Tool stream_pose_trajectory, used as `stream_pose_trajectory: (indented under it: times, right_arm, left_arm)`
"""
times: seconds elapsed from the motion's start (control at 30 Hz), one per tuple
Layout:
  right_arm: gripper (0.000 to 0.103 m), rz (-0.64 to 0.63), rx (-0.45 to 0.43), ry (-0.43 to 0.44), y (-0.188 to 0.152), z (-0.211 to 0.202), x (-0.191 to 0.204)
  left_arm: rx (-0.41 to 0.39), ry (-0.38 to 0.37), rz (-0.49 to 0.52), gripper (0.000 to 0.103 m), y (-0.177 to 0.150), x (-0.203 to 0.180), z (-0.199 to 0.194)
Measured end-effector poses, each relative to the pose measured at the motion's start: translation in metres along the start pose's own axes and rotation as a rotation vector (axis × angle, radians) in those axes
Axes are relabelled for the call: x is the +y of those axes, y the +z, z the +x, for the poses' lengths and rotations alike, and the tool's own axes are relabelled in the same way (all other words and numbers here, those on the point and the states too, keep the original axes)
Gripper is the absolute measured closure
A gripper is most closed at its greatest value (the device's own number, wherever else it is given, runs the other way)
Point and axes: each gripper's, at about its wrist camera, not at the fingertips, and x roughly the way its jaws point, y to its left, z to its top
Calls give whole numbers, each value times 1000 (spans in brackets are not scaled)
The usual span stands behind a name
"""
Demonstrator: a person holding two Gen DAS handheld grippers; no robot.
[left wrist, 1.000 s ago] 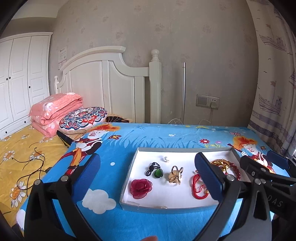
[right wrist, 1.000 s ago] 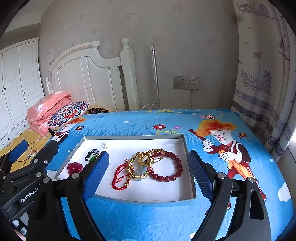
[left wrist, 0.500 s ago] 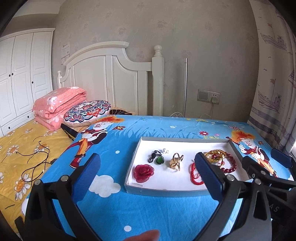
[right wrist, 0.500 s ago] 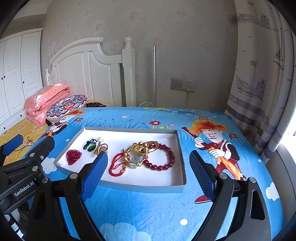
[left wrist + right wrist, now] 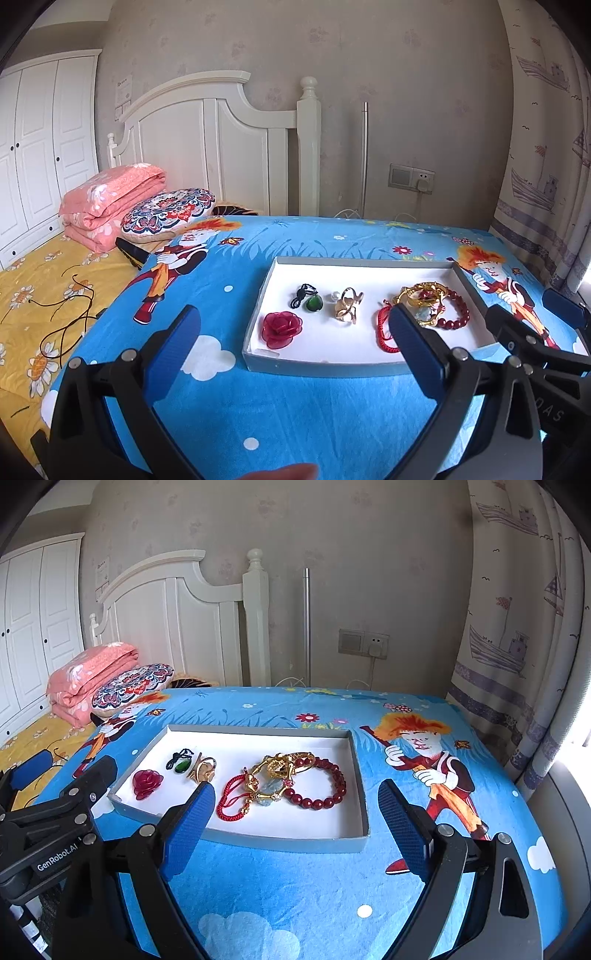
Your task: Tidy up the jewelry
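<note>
A shallow white tray lies on a blue cartoon sheet. From left to right it holds a red rose brooch, a green pendant, gold rings, a red cord bracelet, a gold bracelet and a dark red bead bracelet. My left gripper hovers open before the tray's left half. My right gripper stands open before the right half. Neither holds anything.
A folded pink quilt and a patterned cushion lie at the far left by the white headboard. A thin dark cord lies on the yellow sheet. A curtain hangs at the right. A fingertip shows at the bottom edge.
Both grippers have drawn back a little from the tray, so more blue sheet shows in front of it. Their jaws have stayed wide apart and the jewelry has not moved.
</note>
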Motion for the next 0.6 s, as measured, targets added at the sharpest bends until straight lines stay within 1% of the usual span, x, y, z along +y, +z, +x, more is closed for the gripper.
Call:
stream_pose_trajectory:
  times: [0.33,0.6]
  right_arm:
    - [19,-12,4,-9,1,1,3]
    - [18,-18,27,-18,-2,5,3]
  left_arm:
    - [-7,-2,5,4,8,-1,3]
    - [-4,-7,6,4,7,-1,3]
